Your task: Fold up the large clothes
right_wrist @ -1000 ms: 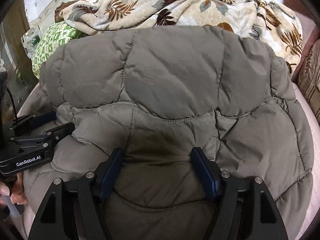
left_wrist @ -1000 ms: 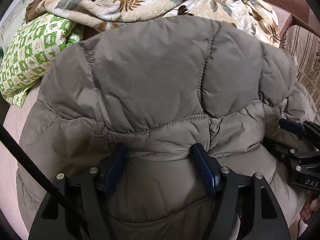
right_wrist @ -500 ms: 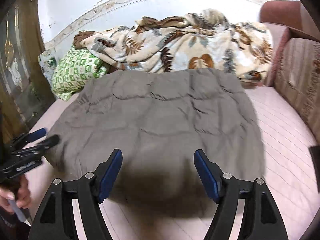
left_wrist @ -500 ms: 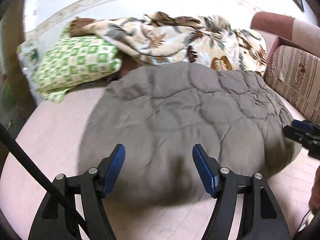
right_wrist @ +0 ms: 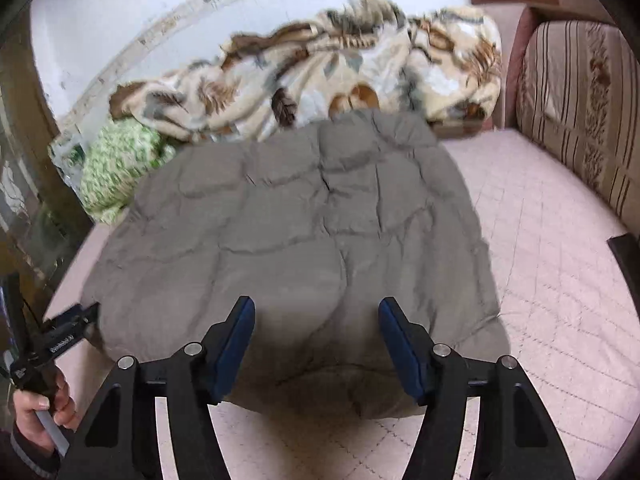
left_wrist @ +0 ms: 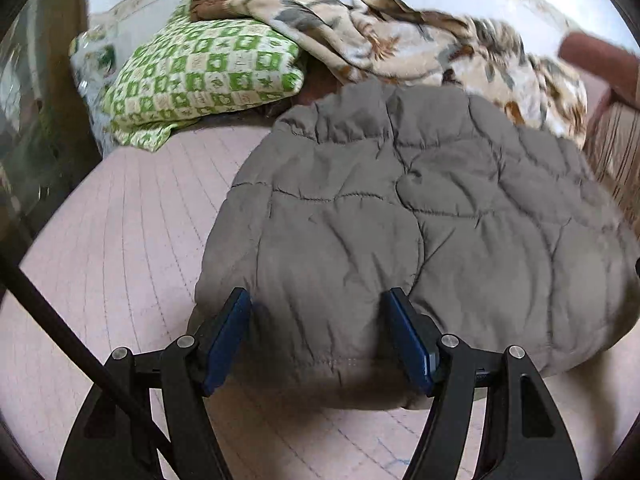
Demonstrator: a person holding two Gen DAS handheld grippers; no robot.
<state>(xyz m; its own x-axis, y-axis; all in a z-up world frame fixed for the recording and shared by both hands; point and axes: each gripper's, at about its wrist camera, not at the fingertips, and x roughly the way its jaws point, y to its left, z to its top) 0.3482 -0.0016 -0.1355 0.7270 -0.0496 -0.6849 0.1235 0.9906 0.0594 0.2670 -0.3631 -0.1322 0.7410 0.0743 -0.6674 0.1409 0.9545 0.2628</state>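
A grey-brown quilted puffer jacket (left_wrist: 400,216) lies folded in a rounded bundle on the pink bed sheet (left_wrist: 132,216). It also shows in the right wrist view (right_wrist: 296,232). My left gripper (left_wrist: 318,334) is open and empty, its blue pads over the jacket's near left edge. My right gripper (right_wrist: 316,344) is open and empty, hanging over the jacket's near edge. The left gripper also shows at the far left of the right wrist view (right_wrist: 76,318), beside the jacket's left edge.
A green checked pillow (left_wrist: 200,80) and a leaf-print blanket (left_wrist: 400,40) lie behind the jacket by the wall. A striped sofa cushion (right_wrist: 580,120) stands on the right. A dark cabinet edge (right_wrist: 24,200) borders the left side.
Both grippers have let go of the jacket and drawn back and up. The jacket has dropped flat onto the bed, and the view now takes in the whole bundle.
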